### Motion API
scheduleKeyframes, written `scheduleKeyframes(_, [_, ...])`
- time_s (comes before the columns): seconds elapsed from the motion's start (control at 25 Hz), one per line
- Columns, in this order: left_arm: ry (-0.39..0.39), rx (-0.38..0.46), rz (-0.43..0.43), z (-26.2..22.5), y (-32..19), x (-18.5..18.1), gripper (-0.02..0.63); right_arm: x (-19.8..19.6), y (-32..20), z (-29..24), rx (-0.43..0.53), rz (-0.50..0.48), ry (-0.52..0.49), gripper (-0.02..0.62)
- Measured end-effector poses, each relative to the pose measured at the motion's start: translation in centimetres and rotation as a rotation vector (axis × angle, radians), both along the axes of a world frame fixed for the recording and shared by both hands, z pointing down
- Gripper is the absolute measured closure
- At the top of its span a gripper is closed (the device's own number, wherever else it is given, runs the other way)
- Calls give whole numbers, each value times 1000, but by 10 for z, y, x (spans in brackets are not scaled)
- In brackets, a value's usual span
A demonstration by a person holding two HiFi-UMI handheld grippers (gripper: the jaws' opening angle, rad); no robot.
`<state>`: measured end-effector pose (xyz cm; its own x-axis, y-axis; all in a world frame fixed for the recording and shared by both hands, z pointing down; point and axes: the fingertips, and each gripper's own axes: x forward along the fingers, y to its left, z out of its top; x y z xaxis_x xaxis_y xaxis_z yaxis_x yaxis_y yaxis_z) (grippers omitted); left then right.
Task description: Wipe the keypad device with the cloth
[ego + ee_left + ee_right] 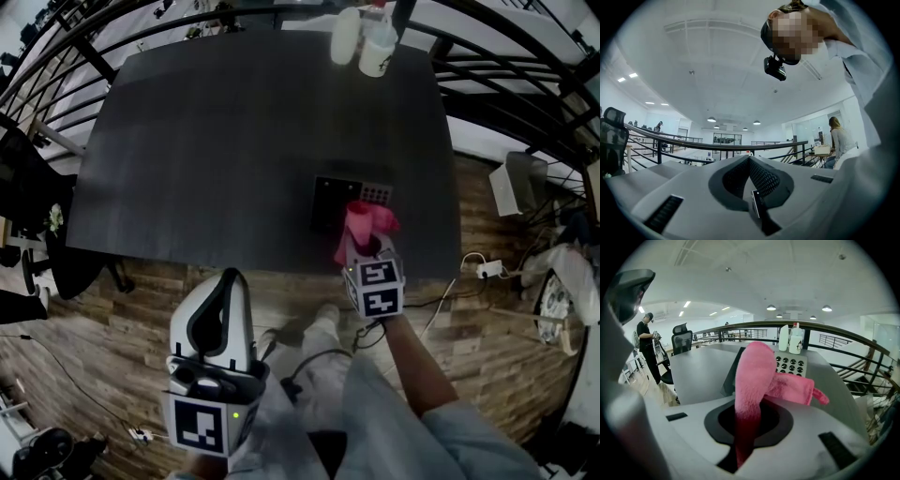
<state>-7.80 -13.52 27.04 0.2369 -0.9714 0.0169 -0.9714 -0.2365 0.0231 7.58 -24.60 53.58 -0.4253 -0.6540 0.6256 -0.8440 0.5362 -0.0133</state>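
Note:
The keypad device (330, 202) lies flat near the dark table's front edge, a black slab with a grey panel of round buttons (791, 364) at its right. My right gripper (364, 246) is shut on a pink cloth (361, 228), which bunches up and drapes over the device's near right corner. In the right gripper view the pink cloth (754, 376) rises from between the jaws and hides part of the device. My left gripper (232, 279) hangs off the table near the person's legs. It is shut and holds nothing, and in its own view it (749, 161) points up at the ceiling.
Two white bottles (366, 42) stand at the table's (234, 141) far edge. Black railings surround the table. An office chair (682, 343) and a standing person (647, 341) are at the left. Cables and a power strip (487, 269) lie on the wooden floor at the right.

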Motion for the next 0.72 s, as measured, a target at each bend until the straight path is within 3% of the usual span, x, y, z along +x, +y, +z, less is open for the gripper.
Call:
scheduleKeyframes(0.44, [-2,0,-21,0,5,-10,598,-42,12,8,-23,-119,24,566])
scheduleKeyframes(0.72, [7,8,-5,0,5,-10,598,-20,11,11,-28,-69,35,566])
